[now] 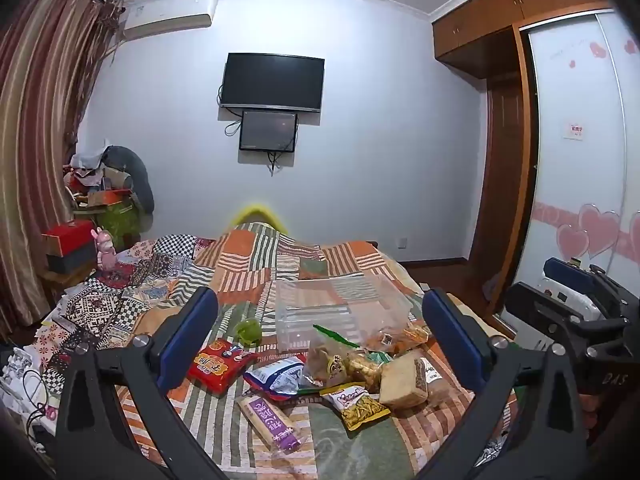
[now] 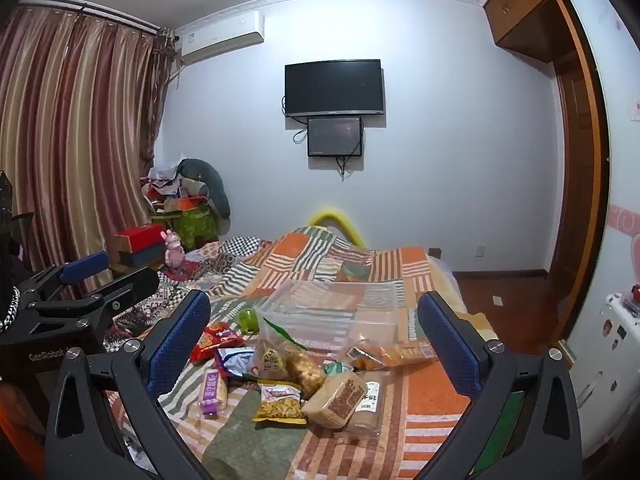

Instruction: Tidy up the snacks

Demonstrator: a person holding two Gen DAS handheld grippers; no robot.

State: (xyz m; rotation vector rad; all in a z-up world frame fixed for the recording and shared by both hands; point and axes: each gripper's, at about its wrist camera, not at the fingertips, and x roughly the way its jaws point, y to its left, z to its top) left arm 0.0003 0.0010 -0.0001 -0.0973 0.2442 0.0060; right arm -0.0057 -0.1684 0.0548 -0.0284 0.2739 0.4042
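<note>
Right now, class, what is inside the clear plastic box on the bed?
The clear plastic box looks empty; through its walls only the patchwork quilt shows. The snack packets lie heaped in front, and the tallest bag covers its near lower corner, so that part stays unseen.

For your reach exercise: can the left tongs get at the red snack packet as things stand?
Probably yes. The left tongs are open and empty, and the red snack packet lies uncovered on the quilt, nothing between them.

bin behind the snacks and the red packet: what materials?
Bin: looks like clear rigid plastic; the quilt pattern shows through its walls, edges hold straight. Red packet: probably glossy plastic film; crinkled surface, printed graphics, slight sheen.
</note>
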